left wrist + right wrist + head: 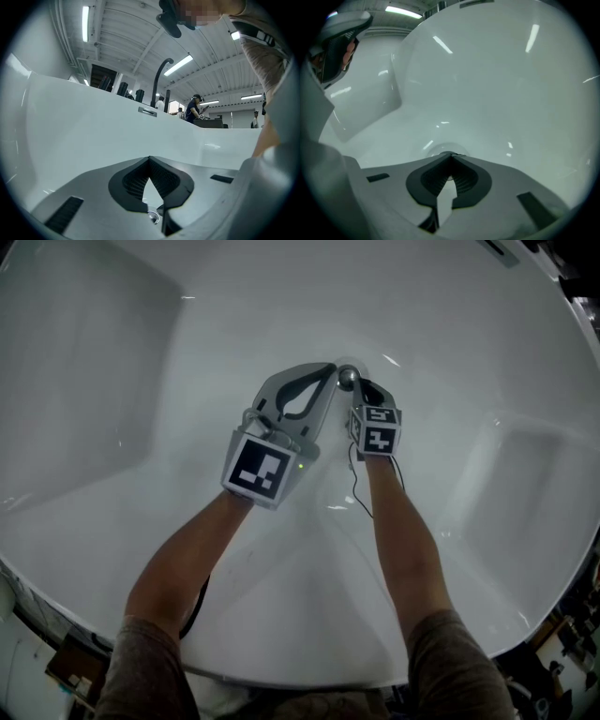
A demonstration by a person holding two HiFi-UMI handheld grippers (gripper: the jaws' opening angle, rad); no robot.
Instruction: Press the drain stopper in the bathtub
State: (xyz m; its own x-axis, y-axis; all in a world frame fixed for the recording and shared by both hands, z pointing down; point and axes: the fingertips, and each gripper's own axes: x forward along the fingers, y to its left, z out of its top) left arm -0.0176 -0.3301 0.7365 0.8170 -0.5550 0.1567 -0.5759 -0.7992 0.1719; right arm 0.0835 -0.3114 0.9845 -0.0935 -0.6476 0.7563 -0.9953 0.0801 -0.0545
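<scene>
Grippers: two, the left gripper (pixel 328 373) and the right gripper (pixel 360 386), tips close together low in the tub.
Left gripper: jaws closed tip to tip, holding nothing.
Right gripper: jaws closed tip to tip, holding nothing.
Drain stopper (pixel 348 377): one, round and chrome, on the tub floor between the two tips.
Surface: one glossy white bathtub (pixel 141 381).
Room: one black curved faucet (pixel 158 79) on the far rim, ceiling strip lights (pixel 178 65), and people (pixel 193 108) far off.
</scene>
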